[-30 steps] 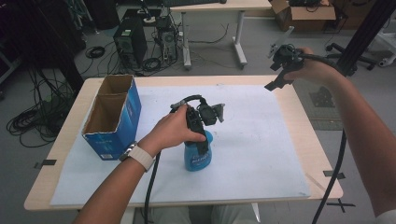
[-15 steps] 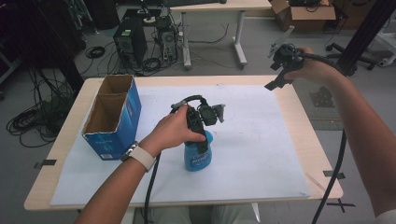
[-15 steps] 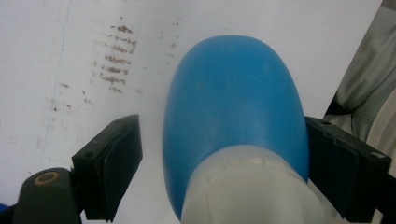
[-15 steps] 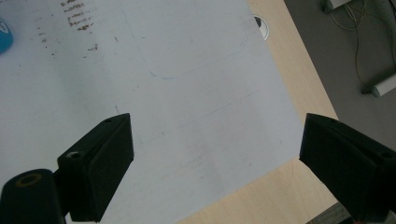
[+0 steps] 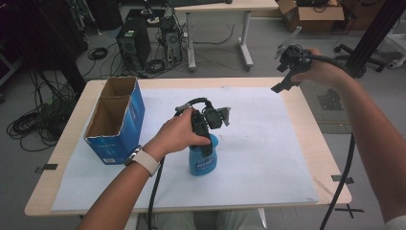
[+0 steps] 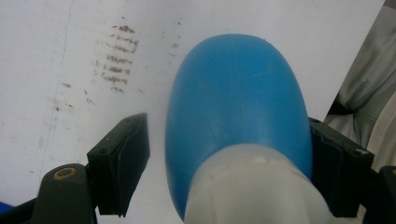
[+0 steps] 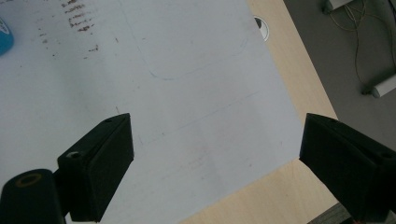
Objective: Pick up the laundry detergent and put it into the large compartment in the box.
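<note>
Blue bottle (image 6: 238,107) stands between the closing left gripper (image 5: 207,125) jaws – one pad clear, the other's contact hidden; right gripper (image 7: 215,154) gapes over the table edge (image 7: 261,196).

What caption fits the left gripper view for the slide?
Left gripper closing around an upright blue bottle on the white sheet; one finger touches it, the other stands just clear.

Grey floor (image 5: 287,43) surrounds a light wooden table (image 5: 306,139) covered by a white sheet (image 5: 268,143). At 12 o'clock stands a second desk (image 5: 230,5); at 11 o'clock, computer towers (image 5: 131,45) and tangled cables (image 5: 28,124).
</note>
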Tool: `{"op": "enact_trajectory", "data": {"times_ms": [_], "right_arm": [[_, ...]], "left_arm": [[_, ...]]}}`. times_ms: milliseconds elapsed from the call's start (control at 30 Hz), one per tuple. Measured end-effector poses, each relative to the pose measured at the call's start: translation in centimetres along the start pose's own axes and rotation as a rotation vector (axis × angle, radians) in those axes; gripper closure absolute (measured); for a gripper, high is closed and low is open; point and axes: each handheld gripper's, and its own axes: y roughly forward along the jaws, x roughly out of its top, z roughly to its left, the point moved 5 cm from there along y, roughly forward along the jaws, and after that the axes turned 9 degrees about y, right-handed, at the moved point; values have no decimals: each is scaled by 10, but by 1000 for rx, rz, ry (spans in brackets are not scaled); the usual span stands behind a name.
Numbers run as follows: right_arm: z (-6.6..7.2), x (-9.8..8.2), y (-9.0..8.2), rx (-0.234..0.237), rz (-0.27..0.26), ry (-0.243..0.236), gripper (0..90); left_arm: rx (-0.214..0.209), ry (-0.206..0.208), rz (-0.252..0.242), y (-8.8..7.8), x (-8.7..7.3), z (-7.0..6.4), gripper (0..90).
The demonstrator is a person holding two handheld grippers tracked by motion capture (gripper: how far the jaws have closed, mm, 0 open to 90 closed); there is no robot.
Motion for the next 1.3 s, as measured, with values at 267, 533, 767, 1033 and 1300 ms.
{"op": "enact_trajectory", "data": {"times_ms": [267, 533, 767, 1033, 1300], "right_arm": [[1, 1, 0, 2, -2, -3, 100], [1, 0, 0, 1, -1, 0, 100], [1, 0, 0, 1, 1, -2, 100], [2, 0, 0, 1, -1, -2, 100], [2, 0, 1, 3, 1, 0, 100]], "left_arm": [[1, 0, -3, 0, 0, 0, 266], [-8, 0, -7, -1, 1, 0, 302], [-12, 15, -11, -2, 1, -1, 335], [-8, 22, -11, -3, 1, -2, 368], [-8, 10, 1, -3, 0, -3, 372]]}}
